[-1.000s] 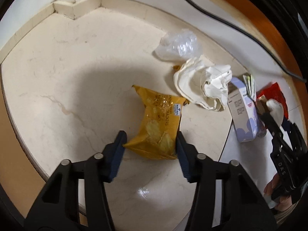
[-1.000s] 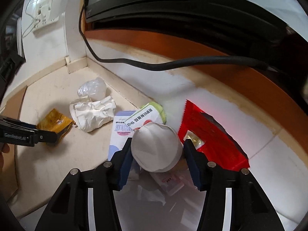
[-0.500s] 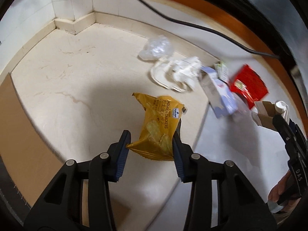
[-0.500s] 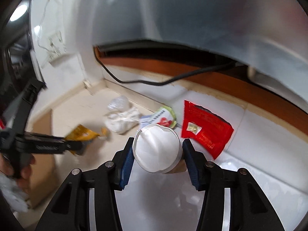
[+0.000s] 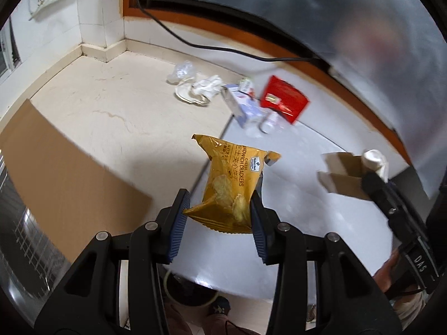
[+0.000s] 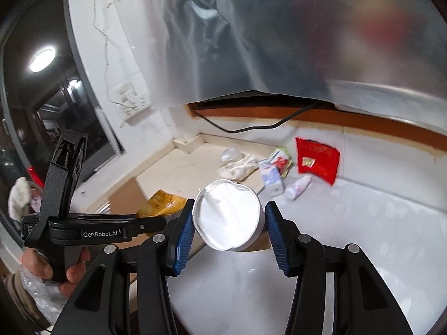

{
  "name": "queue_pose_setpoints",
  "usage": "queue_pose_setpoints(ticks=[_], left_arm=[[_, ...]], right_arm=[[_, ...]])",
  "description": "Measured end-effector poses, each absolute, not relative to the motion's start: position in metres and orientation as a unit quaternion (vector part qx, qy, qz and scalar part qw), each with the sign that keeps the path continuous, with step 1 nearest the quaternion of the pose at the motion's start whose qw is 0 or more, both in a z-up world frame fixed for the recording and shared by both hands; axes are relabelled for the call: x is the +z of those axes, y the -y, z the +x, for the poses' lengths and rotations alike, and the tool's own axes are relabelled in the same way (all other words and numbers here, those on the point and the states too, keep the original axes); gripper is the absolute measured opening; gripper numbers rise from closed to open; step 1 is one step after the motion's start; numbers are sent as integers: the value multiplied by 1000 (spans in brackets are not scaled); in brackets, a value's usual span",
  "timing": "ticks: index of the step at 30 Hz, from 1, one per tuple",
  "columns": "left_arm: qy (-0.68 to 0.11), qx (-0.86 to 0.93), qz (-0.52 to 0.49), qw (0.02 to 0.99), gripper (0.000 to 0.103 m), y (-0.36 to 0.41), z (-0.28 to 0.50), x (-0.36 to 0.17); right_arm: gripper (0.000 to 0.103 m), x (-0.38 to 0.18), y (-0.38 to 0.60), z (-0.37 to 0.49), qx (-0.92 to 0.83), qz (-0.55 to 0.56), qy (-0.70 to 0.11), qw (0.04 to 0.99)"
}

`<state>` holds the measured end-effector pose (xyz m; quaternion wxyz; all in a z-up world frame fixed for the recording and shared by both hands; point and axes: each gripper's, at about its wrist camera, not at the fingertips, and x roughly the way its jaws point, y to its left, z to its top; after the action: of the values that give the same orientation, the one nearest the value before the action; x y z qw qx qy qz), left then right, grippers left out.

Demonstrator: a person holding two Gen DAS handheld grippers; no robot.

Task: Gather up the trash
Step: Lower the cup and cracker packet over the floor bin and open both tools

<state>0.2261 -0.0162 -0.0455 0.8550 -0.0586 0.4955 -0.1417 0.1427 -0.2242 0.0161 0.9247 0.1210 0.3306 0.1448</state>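
Observation:
My left gripper (image 5: 218,212) is shut on a yellow cracker packet (image 5: 230,184) and holds it in the air above the floor. My right gripper (image 6: 227,224) is shut on a white paper cup (image 6: 227,217), also lifted; the cup shows at the right of the left wrist view (image 5: 374,162). The packet shows in the right wrist view (image 6: 164,203) in the left gripper's fingers. More trash lies on the floor by the wall: a red packet (image 5: 283,102), a pale blue carton (image 5: 243,107), crumpled white paper (image 5: 201,89), a clear plastic wad (image 5: 183,69) and a small bottle (image 6: 297,187).
A flat cardboard sheet (image 5: 64,173) lies on the floor at the left. A black cable (image 5: 212,47) runs along the wooden skirting. A translucent plastic sheet (image 6: 279,42) hangs over the upper part of both views. A wall socket (image 6: 130,99) is at the corner.
Both grippers have risen and drawn back from the floor with the packet and the cup held. The trash pile now looks smaller and farther off.

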Motion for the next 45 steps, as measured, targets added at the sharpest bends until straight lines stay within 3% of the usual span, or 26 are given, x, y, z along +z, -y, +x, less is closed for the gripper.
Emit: queue_pose_setpoints(ticks=[13,22,35,45], left_arm=[[-485,-143,-59,861,38,6,82,-38],[-521,-119,-33,845,38,-15,17,-82],[-596,-100,-25,797,39,-36,-10,-186],[-636,-116,11,763,39,-29,1,-314]], right_arm=[[49,64,212,-10,224,142,-337,903],[49,37,176,-78,290,90,-382,873],[50,-88,137,-94,303,68,-499,809],[50,-238,123,-69,227,70,-577,782]])
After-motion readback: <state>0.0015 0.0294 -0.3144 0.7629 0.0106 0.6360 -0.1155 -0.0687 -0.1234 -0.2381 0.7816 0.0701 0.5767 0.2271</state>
